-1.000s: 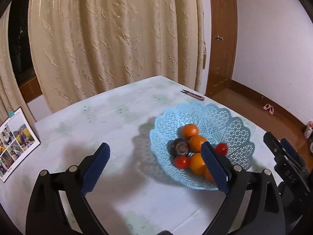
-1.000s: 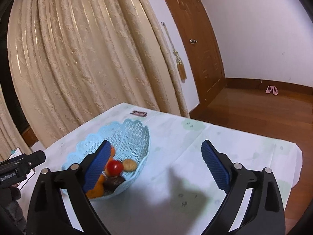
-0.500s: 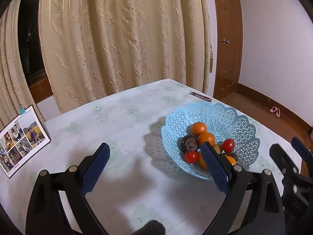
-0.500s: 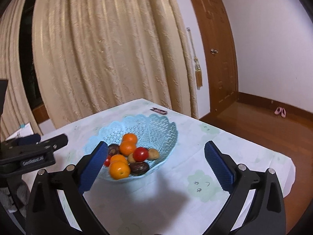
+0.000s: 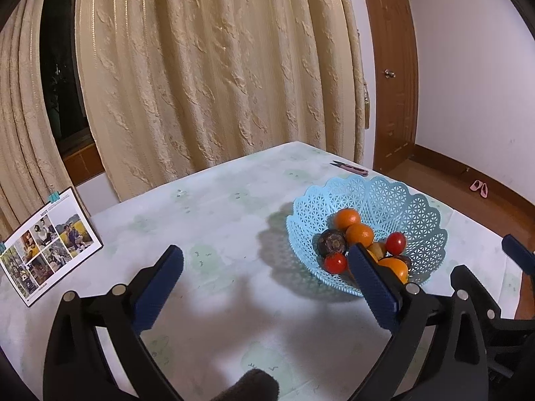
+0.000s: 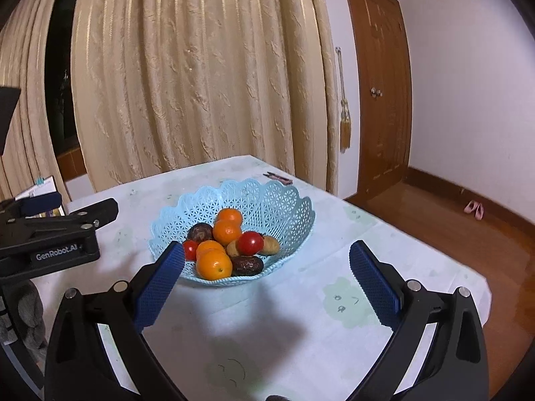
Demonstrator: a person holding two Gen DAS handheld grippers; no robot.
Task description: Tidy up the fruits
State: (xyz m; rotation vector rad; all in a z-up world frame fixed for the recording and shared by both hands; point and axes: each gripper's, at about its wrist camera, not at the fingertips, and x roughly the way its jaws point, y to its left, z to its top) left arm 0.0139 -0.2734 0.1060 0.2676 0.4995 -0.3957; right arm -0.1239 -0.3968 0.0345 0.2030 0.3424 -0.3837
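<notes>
the pale blue lattice basket (image 6: 294,207) sits on the bench (image 6: 301,327) holding oranges (image 6: 214,262) and tomatoes (image 6: 250,243) — the left gripper (image 5: 264,287), marked "genrobot.ai" in the right wrist view, and the right gripper (image 6: 267,285) both hover wide apart, empty, near a photo card (image 5: 46,240) headed "meet".

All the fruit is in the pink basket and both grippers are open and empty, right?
Almost. The basket is light blue, not pink, as the right wrist view shows. The fruit is all in it, and the left gripper and right gripper are both open and empty.
</notes>
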